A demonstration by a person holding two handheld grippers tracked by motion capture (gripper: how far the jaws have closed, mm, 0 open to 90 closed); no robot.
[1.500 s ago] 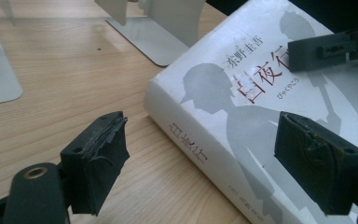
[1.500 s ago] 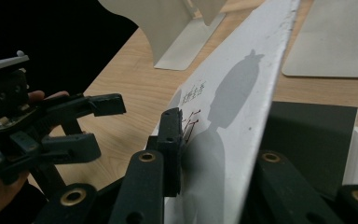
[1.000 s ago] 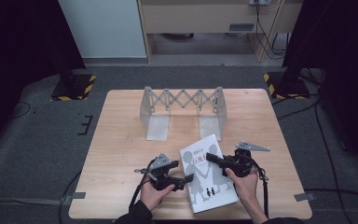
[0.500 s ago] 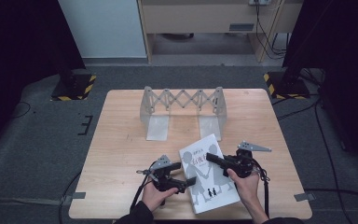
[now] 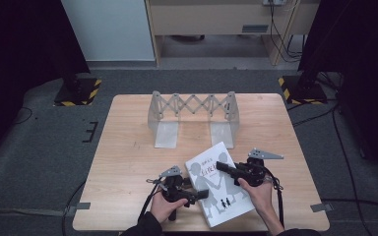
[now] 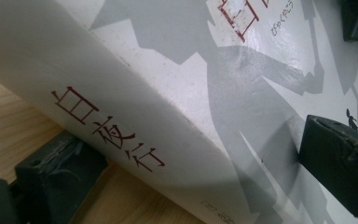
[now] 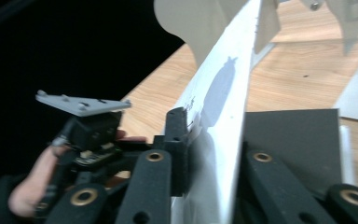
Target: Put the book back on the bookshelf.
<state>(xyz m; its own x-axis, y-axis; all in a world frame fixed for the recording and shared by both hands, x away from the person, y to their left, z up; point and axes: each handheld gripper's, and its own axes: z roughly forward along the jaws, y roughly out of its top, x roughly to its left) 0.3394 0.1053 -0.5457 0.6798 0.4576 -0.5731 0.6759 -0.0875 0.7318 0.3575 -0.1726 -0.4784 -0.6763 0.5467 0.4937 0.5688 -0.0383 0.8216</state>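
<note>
Since a second ago, left gripper (image 5: 203, 193) jaws have opened wide astride the book (image 5: 220, 184) spine at 6 o'clock; right gripper (image 5: 220, 167) pinches its cover, just loosening. Risk: book slips free.

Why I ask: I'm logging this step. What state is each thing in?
White book with grey silhouettes: on the wooden table, gripped at one edge.
Grey metal scissor-lattice rack: upright, extended, empty.
Left tongs: open, astride the book's spine, jaws just opened wider.
Right tongs: shut on the book, jaws just eased.
</note>
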